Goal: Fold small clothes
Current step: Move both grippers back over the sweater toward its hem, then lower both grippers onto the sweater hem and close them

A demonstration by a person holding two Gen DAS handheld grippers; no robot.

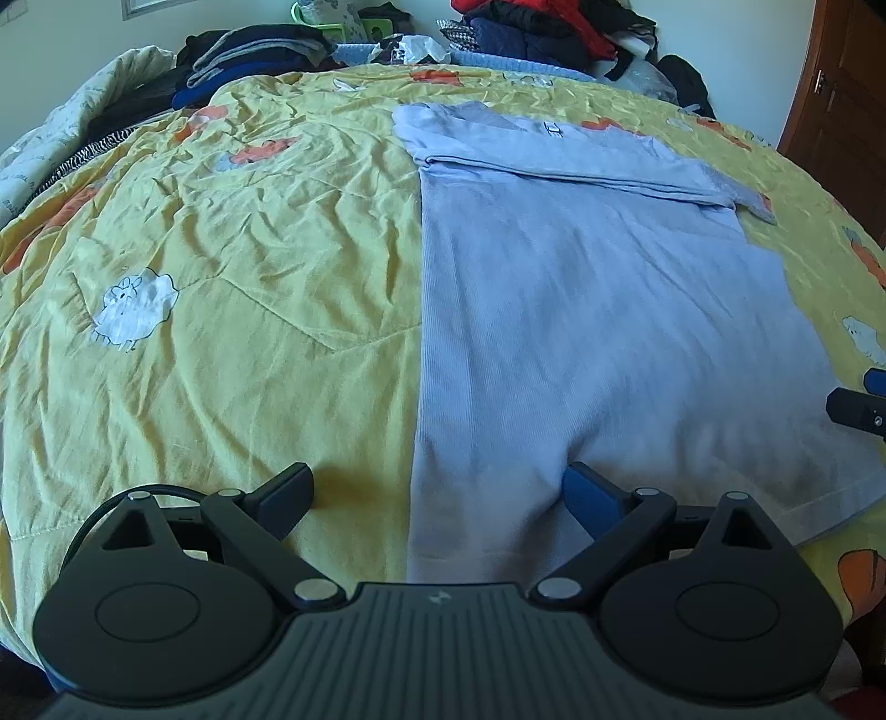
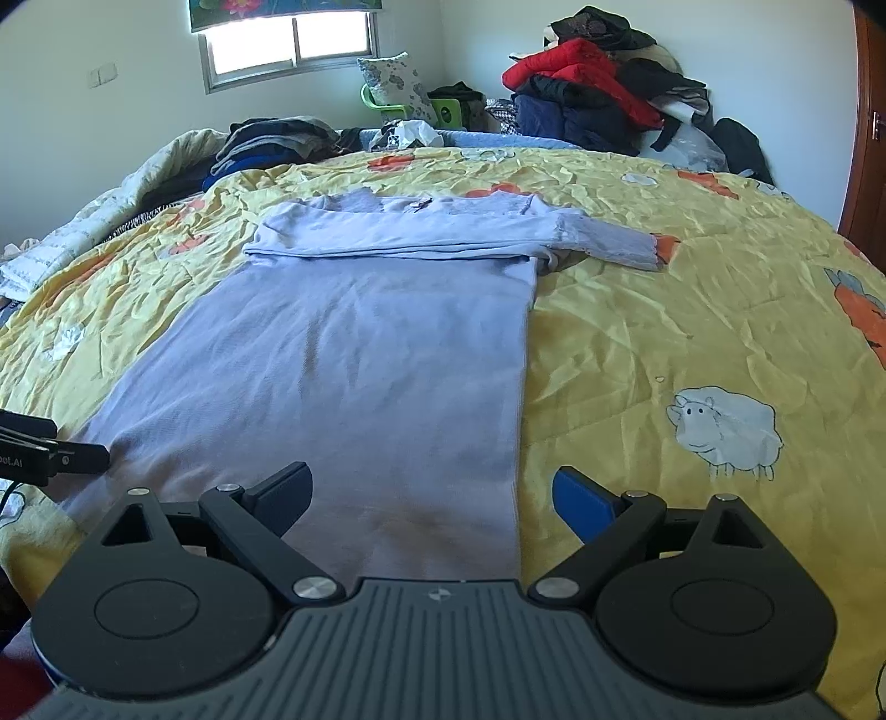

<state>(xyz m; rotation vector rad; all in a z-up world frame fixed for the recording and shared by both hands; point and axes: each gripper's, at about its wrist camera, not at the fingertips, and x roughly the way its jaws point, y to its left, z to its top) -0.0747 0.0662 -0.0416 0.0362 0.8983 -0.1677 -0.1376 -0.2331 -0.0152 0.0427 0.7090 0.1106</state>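
Daylight is entering through the window (image 2: 288,41), which is glaring nearly white behind its frame. The yellow quilt (image 2: 637,310) is showing evenly lit, with soft shadows lying in its wrinkles. Below the window, the pale blue shirt (image 2: 354,354) is taking a dim shadow at its near hem. Both views are bulging strongly, curving the quilt toward the edges and darkening the corners. The shirt's near fabric is appearing slightly soft.
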